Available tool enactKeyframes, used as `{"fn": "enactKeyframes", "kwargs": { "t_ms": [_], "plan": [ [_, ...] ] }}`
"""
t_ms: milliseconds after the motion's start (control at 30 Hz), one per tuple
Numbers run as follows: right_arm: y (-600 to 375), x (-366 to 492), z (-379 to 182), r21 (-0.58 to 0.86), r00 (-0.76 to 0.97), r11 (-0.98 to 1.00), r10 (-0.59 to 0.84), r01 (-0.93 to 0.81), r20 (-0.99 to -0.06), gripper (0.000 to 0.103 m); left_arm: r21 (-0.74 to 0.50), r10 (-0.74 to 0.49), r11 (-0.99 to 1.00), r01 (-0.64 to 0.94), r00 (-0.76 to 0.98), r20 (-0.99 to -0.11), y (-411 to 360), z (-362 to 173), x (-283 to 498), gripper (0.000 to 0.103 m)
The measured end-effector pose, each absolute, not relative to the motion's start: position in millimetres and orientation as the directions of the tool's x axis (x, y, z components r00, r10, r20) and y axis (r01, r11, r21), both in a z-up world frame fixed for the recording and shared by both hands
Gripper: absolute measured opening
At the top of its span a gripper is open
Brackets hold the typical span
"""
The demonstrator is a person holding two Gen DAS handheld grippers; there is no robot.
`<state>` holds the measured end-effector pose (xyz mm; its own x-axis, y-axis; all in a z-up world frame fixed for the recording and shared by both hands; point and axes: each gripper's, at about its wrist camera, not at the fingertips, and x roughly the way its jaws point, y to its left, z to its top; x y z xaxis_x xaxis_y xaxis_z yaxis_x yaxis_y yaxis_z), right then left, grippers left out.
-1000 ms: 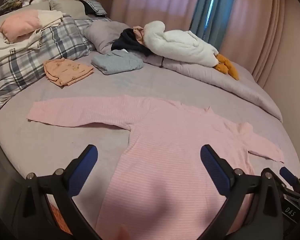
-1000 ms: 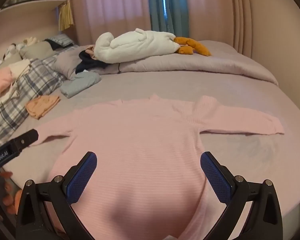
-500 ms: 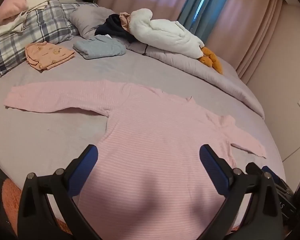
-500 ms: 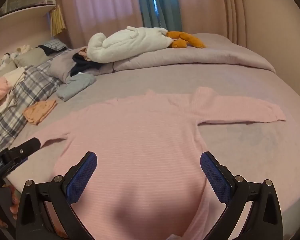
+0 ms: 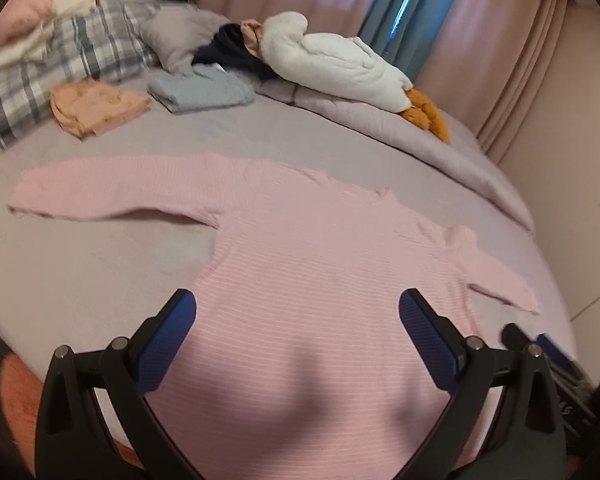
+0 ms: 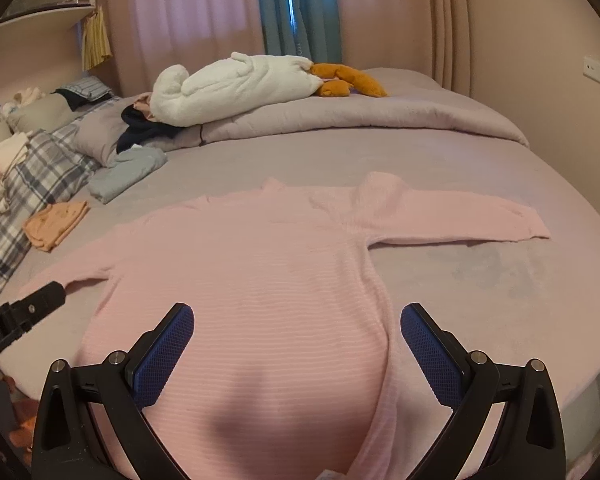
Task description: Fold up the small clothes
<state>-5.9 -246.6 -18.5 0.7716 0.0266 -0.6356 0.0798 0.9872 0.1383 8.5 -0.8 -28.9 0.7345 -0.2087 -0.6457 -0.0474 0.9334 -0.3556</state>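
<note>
Pink top (image 5: 320, 264) spread flat on the bed (image 5: 80, 280), sleeves out to either side, laid ready for a first fold. Left claw (image 5: 297, 312) hovering over the hem, jaws wide apart, gripping nothing. Right claw (image 6: 297, 322) likewise gaping and empty above the lower body. Folded orange (image 5: 96, 106) and grey (image 5: 202, 90) pieces set aside, presumably finished. Partial lettering on the left claw's body, perhaps "obotAI".

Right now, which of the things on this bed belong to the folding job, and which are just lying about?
In the job:
pink long-sleeved top, spread flat
left claw, open above it
right claw, open above it

Lying about:
white plush goose
folded orange garment
folded grey-blue garment
plaid bedding
dark garment
</note>
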Motion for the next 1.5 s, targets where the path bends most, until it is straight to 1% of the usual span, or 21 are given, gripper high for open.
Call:
{"fn": "enactKeyframes", "kwargs": {
  "t_ms": [100, 267, 500, 633, 933, 1100, 1333, 1500],
  "plan": [
    [-247, -4, -20, 0.152, 0.767, 0.985, 0.036, 0.082, -0.641, 0.102, -0.396, -0.251, 0.917, -0.041, 0.713, -0.655, 2, -31, 12, 0.102],
    [-247, -4, -21, 0.152, 0.765, 0.986, 0.045, 0.069, -0.643, 0.102, -0.323, -0.195, 0.946, -0.040, 0.724, -0.661, -2, -27, 10, 0.102],
    [-247, -5, -21, 0.155, 0.765, 0.985, 0.039, 0.080, -0.643, 0.102, -0.310, -0.207, 0.951, -0.006, 0.730, -0.651, -5, -24, 6, 0.102],
    [-245, -5, -19, 0.125, 0.771, 0.989, 0.020, 0.078, -0.636, 0.102, -0.284, -0.206, 0.959, 0.020, 0.735, -0.646, -11, -21, 5, 0.101],
    [-239, -10, -12, 0.044, 0.802, 0.997, -0.021, 0.059, -0.597, 0.102, -0.250, -0.197, 0.967, 0.040, 0.740, -0.643, -18, -17, 5, 0.102],
    [-242, -11, -6, 0.031, 0.818, 0.999, -0.006, 0.030, -0.575, 0.102, -0.212, -0.169, 0.977, 0.040, 0.750, -0.639, -22, -14, 4, 0.102],
    [-245, -17, 8, 0.012, 0.854, 1.000, 0.010, -0.005, -0.520, 0.102, -0.173, -0.160, 0.983, 0.063, 0.761, -0.629, -28, -8, 1, 0.102],
    [-246, -17, 13, 0.019, 0.859, 0.999, 0.038, -0.032, -0.510, 0.102, -0.138, -0.141, 0.988, 0.067, 0.758, -0.637, -32, -6, 1, 0.102]
  ]
}}
